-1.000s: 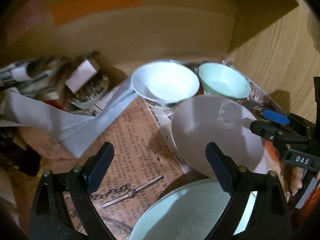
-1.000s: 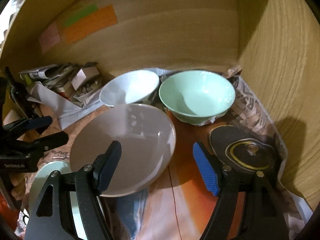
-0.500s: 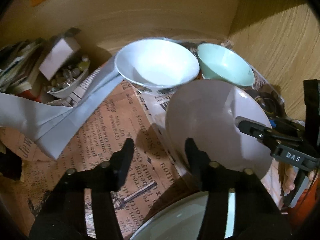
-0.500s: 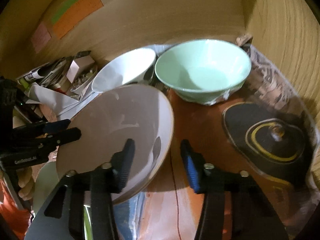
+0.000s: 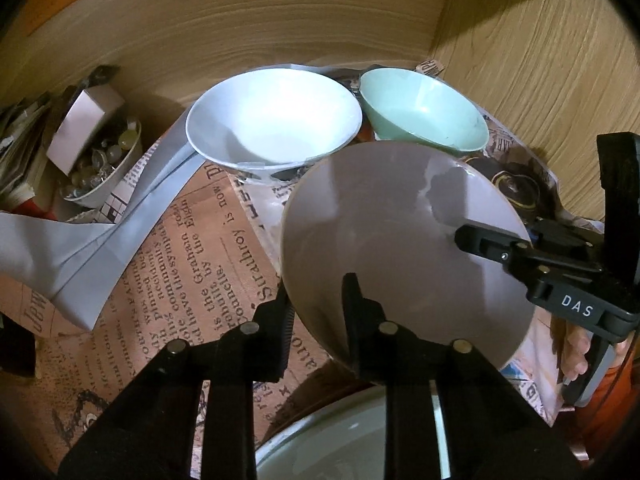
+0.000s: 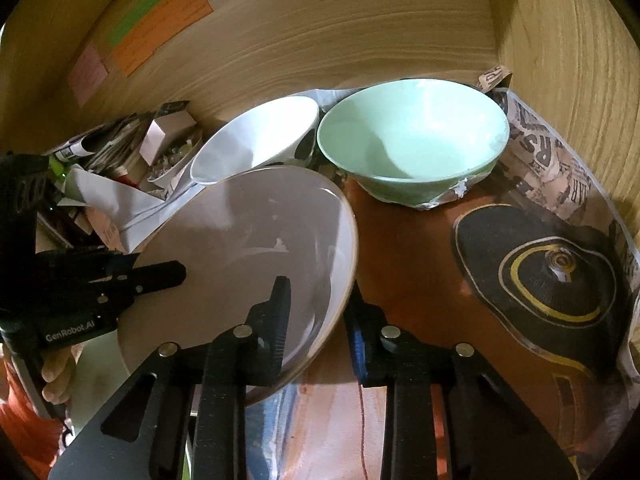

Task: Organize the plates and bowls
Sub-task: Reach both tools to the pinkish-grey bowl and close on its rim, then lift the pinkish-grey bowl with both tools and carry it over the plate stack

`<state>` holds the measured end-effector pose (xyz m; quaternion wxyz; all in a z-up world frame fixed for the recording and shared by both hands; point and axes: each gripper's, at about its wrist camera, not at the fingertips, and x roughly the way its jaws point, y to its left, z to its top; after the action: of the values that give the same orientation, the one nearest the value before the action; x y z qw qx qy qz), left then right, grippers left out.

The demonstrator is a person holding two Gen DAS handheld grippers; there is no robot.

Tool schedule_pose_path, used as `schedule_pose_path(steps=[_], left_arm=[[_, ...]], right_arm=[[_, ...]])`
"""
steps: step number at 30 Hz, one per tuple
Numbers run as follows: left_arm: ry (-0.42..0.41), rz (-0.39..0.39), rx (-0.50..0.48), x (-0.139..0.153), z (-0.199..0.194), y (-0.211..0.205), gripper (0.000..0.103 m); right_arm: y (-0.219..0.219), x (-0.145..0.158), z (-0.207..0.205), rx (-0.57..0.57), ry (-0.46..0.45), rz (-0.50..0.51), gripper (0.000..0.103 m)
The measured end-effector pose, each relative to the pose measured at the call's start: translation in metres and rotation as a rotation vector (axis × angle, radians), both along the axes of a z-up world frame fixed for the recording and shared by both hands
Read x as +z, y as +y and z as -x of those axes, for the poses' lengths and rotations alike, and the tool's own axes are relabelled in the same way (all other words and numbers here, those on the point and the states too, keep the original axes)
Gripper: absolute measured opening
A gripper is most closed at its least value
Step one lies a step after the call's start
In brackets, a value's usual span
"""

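A grey-pink bowl (image 5: 400,240) is held between both grippers; it also shows in the right wrist view (image 6: 248,248). My left gripper (image 5: 316,304) is shut on its left rim. My right gripper (image 6: 316,304) is shut on its right rim and shows in the left wrist view (image 5: 492,244) too. A white bowl (image 5: 272,120) and a mint-green bowl (image 5: 424,116) stand behind it by the wooden back wall. A pale green dish (image 5: 352,440) lies below the held bowl.
Newspaper (image 5: 192,248) lines the shelf. A small bowl of beads with a white box (image 5: 96,152) and a folded grey paper (image 5: 100,240) lie at the left. A wooden side wall (image 6: 580,100) closes the right. A black and gold print (image 6: 552,264) is on the paper.
Both grippers went from open to closed on the grey-pink bowl's opposite rims. The bowl now looks nearer to both cameras and tilted.
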<state>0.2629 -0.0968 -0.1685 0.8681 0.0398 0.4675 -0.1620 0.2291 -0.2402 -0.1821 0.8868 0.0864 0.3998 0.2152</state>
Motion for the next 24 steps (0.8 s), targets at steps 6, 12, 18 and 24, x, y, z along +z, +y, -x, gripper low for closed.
schedule_pose_path(steps=[6, 12, 18, 24], left_arm=[[-0.011, 0.002, -0.003, 0.005, 0.005, -0.003, 0.023], [-0.061, 0.005, -0.004, 0.017, 0.018, -0.006, 0.023], [-0.089, 0.038, 0.008, 0.030, 0.029, -0.001, 0.023], [-0.122, 0.065, 0.026, 0.041, 0.044, 0.010, 0.023]], right_arm=[[-0.003, 0.005, 0.005, -0.027, -0.020, 0.005, 0.024], [-0.009, 0.017, 0.013, -0.046, -0.052, -0.009, 0.024], [-0.007, 0.032, 0.025, -0.050, -0.100, -0.019, 0.024], [0.001, 0.045, 0.038, -0.039, -0.138, -0.021, 0.024]])
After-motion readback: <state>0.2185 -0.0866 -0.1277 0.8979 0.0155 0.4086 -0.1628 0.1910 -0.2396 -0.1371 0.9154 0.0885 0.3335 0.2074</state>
